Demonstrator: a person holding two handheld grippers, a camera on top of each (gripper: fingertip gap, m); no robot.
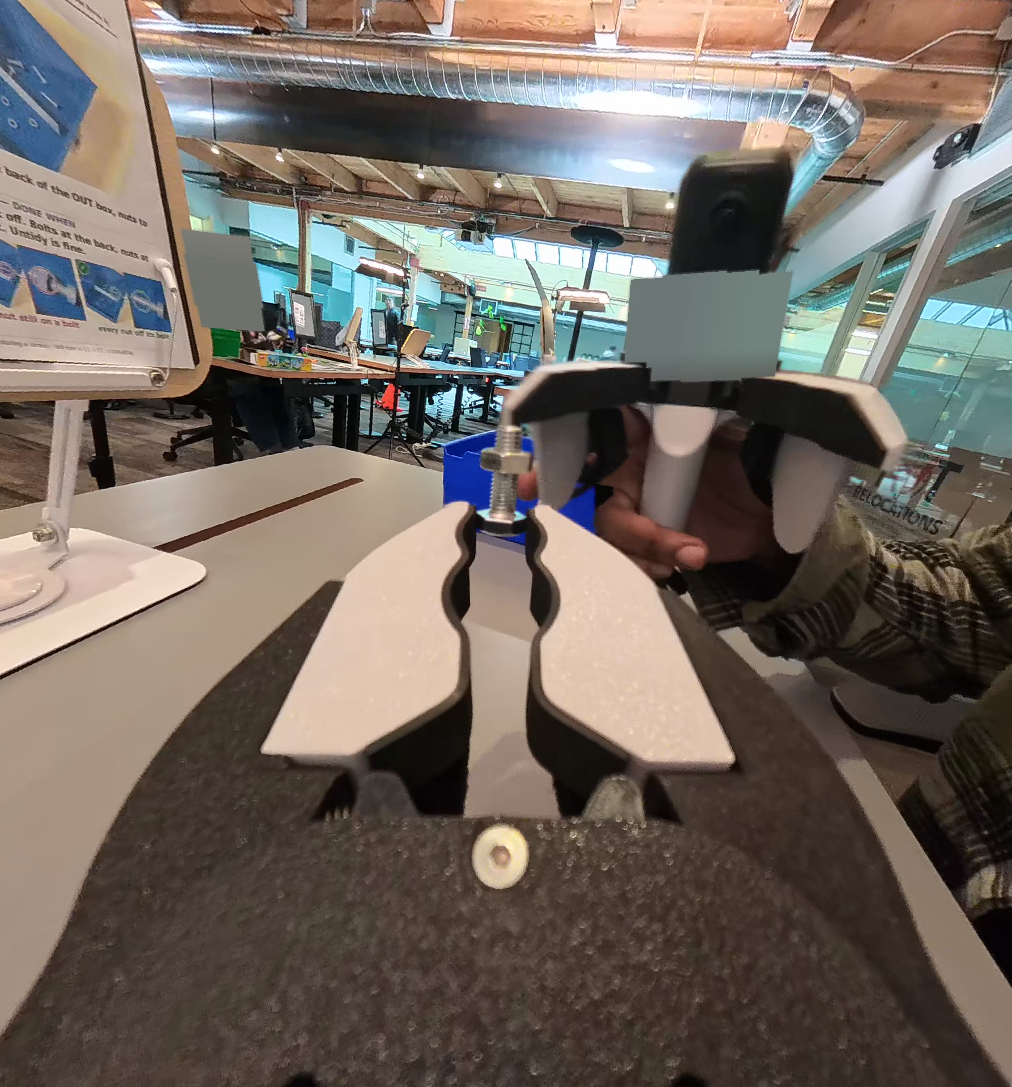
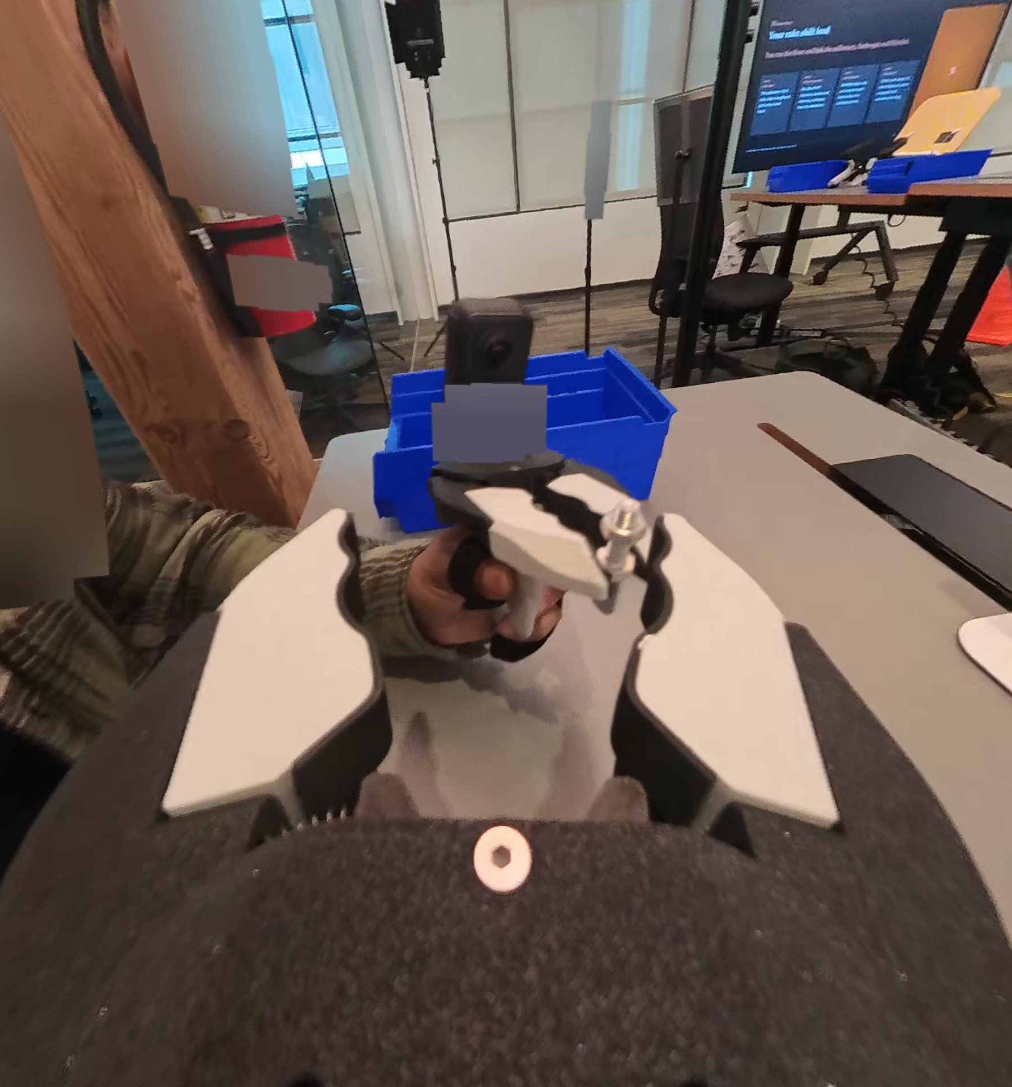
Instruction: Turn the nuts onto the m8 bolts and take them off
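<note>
Open-plan workshop with exposed timber beams and a big silver duct overhead, and a grey bench [image 1: 209,517] up front where it's all happening. Left claw [image 1: 500,520] is pinched narrow on the hex head of the bolt [image 1: 501,493], pads pressed against both sides, so the threaded shank stands straight up, lifted clear of the bench. Makes sense to me: clamping the head stops the bolt spinning and leaves the whole thread free to work on.

One nut [image 1: 506,460] is sitting on the thread, near the top with a couple of turns of thread showing above it. Can't say from this alone whether it's going on or coming off.

Right claw [image 2: 506,550] is spread wide and has nothing in it. In its own view the bolt stands close to its right-hand finger [image 2: 721,594], between the two pads with neither one pressing on it. My guess is it's lining up to close on the nut for a twist.

Blue bin [image 2: 603,412] sits just behind, handy for parts, and an instruction sheet on a stand [image 1: 68,176] is propped off to the left for reference.
</note>
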